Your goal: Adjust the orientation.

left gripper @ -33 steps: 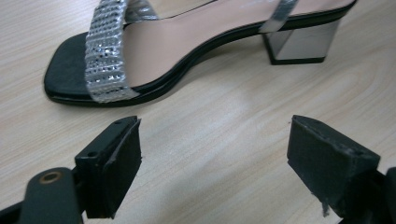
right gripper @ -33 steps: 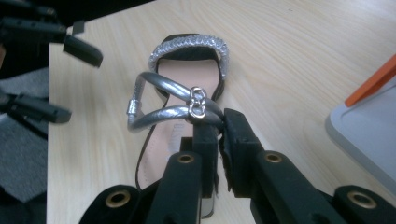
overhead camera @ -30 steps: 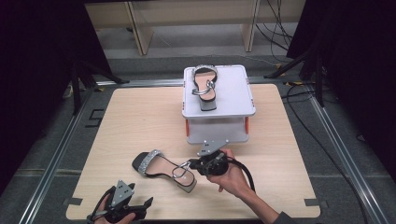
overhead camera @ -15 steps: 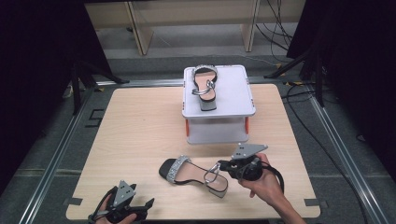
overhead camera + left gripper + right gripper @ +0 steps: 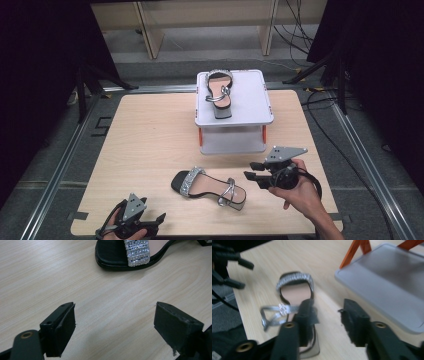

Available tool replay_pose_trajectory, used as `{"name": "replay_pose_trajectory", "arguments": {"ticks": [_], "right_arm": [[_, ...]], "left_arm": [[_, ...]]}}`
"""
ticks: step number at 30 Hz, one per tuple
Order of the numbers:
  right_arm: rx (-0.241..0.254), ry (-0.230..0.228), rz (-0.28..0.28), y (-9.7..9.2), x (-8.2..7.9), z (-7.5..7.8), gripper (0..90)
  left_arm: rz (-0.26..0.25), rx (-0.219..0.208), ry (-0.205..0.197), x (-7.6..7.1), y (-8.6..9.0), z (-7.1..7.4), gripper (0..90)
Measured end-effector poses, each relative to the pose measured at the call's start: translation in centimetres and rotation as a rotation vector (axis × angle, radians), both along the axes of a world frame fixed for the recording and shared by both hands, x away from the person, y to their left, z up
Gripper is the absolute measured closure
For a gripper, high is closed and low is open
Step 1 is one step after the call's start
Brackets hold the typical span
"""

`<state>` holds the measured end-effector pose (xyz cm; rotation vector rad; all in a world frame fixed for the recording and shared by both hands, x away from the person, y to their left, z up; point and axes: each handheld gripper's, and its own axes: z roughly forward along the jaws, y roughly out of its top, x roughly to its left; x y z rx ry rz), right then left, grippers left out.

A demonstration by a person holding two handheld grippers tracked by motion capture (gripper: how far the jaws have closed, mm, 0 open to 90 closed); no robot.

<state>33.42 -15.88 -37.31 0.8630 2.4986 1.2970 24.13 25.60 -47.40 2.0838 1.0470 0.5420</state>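
A black sandal with a glittering silver strap (image 5: 209, 187) lies flat on the wooden table (image 5: 150, 145), toe to the left. My right gripper (image 5: 253, 173) hovers just right of its heel; its jaws have just been opening and nothing is between them. In the right gripper view the gripper (image 5: 327, 308) is open, with the sandal (image 5: 294, 288) behind its left jaw. My left gripper (image 5: 152, 222) rests open at the table's front left; in the left gripper view the gripper (image 5: 114, 326) faces the sandal's toe (image 5: 120, 255), well apart. The matching sandal (image 5: 218, 92) lies on a white raised platform (image 5: 250, 107).
The white platform (image 5: 387, 285) stands on orange legs at the middle back of the table, just behind my right hand. Cables (image 5: 330, 130) run along the floor at the right. Metal rails (image 5: 60, 165) frame the table, and black curtains hang on both sides.
The right gripper dragged the sandal to the right across the table, then let go of it and drew off a little to the right and up. The left gripper stayed put.
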Motion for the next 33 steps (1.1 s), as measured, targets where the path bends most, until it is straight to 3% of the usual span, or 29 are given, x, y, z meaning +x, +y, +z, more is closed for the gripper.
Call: {"name": "replay_pose_trajectory", "arguments": {"ticks": [3, 4, 7, 10, 11, 12, 14, 15, 18, 19, 22, 24, 26, 27, 30, 31, 33], "right_arm": [[-0.002, 0.011, 0.006, 1.9, 0.6, 1.0, 44.6], [-0.006, 0.030, 0.010, 2.7, 0.8, 1.1, 41.8], [-0.054, 0.081, 0.047, 5.7, 2.1, 0.8, 36.0], [-0.105, 0.132, 0.093, 8.4, 3.3, 0.1, 34.7], [-0.119, 0.143, 0.094, 9.0, 3.4, 0.0, 34.7], [-0.150, 0.157, 0.102, 10.0, 3.7, -0.3, 34.3], [-0.194, 0.178, 0.117, 11.4, 3.9, -0.5, 34.2], [-0.209, 0.158, 0.138, 11.9, 4.1, -0.6, 34.2], [-0.278, 0.202, 0.171, 13.7, 4.1, -1.3, 32.8], [-0.294, 0.214, 0.178, 14.2, 4.0, -1.6, 32.5], [-0.332, 0.211, 0.199, 15.0, 3.8, -2.5, 32.7], [-0.347, 0.231, 0.214, 15.0, 3.8, -3.2, 32.4], [-0.358, 0.234, 0.221, 14.9, 3.9, -3.9, 32.3], [-0.370, 0.238, 0.220, 14.8, 3.9, -4.2, 32.3], [-0.384, 0.217, 0.202, 14.7, 3.5, -4.9, 32.6], [-0.385, 0.215, 0.208, 14.7, 3.5, -5.1, 32.5], [-0.381, 0.222, 0.217, 14.6, 3.4, -5.7, 32.5]], "left_arm": [[0.011, -0.007, 0.006, -0.1, 0.0, -0.1, 17.1], [-0.026, 0.043, -0.009, 0.2, 0.3, 0.1, 17.1], [-0.001, 0.012, 0.004, 0.0, 0.1, -0.1, 17.2], [-0.033, 0.054, -0.010, 0.3, 0.4, 0.1, 17.1], [-0.005, -0.009, 0.001, 0.0, 0.0, -0.1, 17.1], [0.003, -0.012, 0.011, -0.1, -0.1, -0.1, 17.2], [-0.042, 0.056, -0.017, 0.2, 0.3, 0.1, 17.1], [-0.066, 0.084, -0.026, 0.4, 0.5, 0.3, 17.2], [-0.041, 0.048, -0.012, 0.2, 0.3, 0.1, 17.1], [-0.007, 0.017, 0.002, 0.0, 0.1, 0.0, 17.1], [-0.048, 0.060, -0.018, 0.2, 0.4, 0.1, 17.2], [-0.041, 0.048, -0.015, 0.1, 0.3, 0.1, 17.2], [-0.055, 0.070, -0.020, 0.3, 0.4, 0.2, 17.2], [-0.030, 0.033, -0.009, 0.1, 0.2, 0.0, 17.2], [-0.042, 0.064, -0.014, 0.2, 0.3, 0.1, 17.2], [-0.017, 0.021, 0.000, 0.0, 0.1, 0.0, 17.2], [-0.020, 0.025, 0.007, -0.1, 0.1, 0.0, 17.2]]}}
